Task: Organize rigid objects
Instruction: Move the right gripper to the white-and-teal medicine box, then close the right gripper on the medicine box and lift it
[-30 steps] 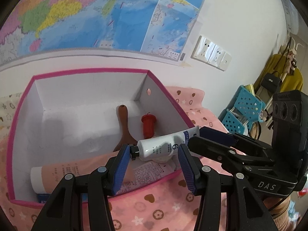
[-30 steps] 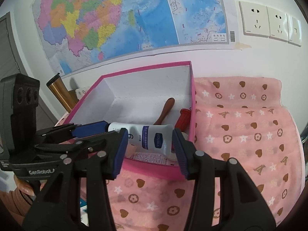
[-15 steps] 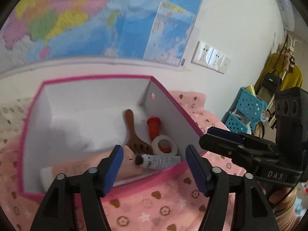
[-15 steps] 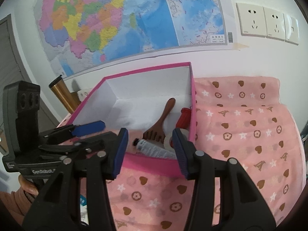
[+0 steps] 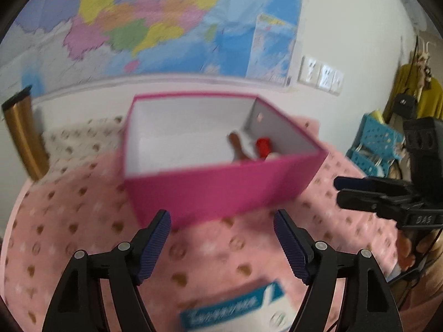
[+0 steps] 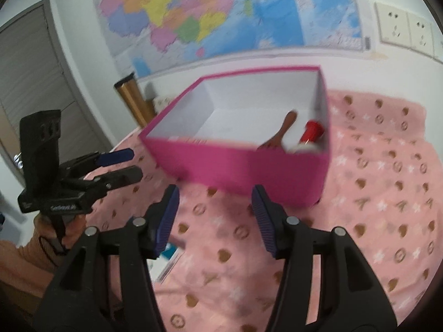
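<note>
A pink box (image 5: 221, 188) with a white inside stands on the pink patterned cloth; it also shows in the right wrist view (image 6: 249, 171). Inside it I see a brown wooden brush (image 6: 279, 135), a red object (image 6: 313, 134) and a white roll (image 6: 304, 148); the tubes are hidden behind its near wall. My left gripper (image 5: 221, 244) is open and empty, in front of the box. My right gripper (image 6: 216, 218) is open and empty, also in front of the box. A blue and white carton (image 5: 235, 307) lies on the cloth just below my left gripper.
A gold tumbler (image 5: 22, 141) stands at the back left by the wall. A map and wall sockets (image 6: 401, 25) hang behind the box. Blue baskets (image 5: 379, 138) and hanging clothes are at the far right. A grey door (image 6: 27, 83) is at the left.
The white tube was let go into the box. Both grippers have pulled back and down from the box, with the left one opened wider. The carton has come into view.
</note>
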